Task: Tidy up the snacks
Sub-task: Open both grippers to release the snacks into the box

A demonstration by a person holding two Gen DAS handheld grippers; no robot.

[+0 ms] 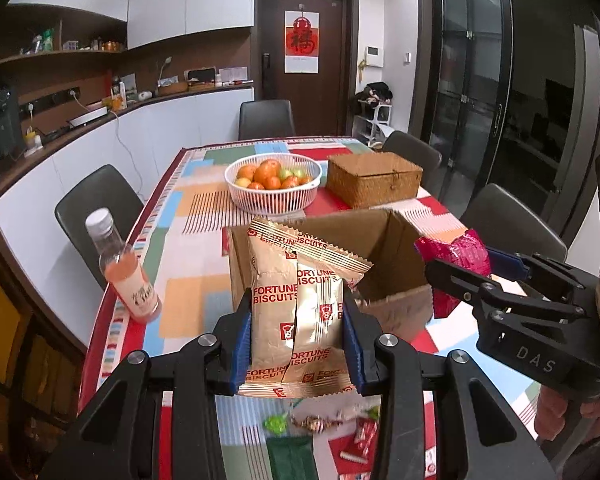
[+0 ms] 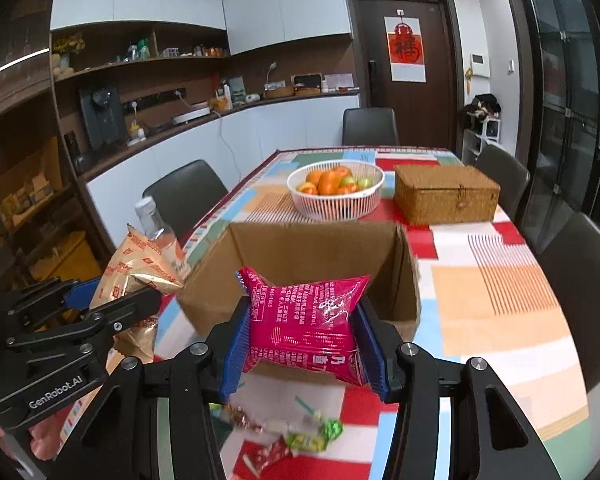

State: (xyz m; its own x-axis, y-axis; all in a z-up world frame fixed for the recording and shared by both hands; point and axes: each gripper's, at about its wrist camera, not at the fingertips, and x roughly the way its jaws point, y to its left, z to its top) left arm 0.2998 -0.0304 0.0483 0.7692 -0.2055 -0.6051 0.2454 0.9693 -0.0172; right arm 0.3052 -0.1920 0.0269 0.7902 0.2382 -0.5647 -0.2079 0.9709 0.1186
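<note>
My left gripper is shut on two gold Fortune Biscuits packets, held upright in front of an open cardboard box. My right gripper is shut on a pink snack packet, held just before the box's near wall. The right gripper with the pink packet shows at the right in the left wrist view. The left gripper with the gold packets shows at the left in the right wrist view. Small loose candies lie on the tablecloth below both grippers.
A bottle of pink drink stands at the table's left edge. A white basket of fruit and a wicker box sit behind the cardboard box. Dark chairs surround the table.
</note>
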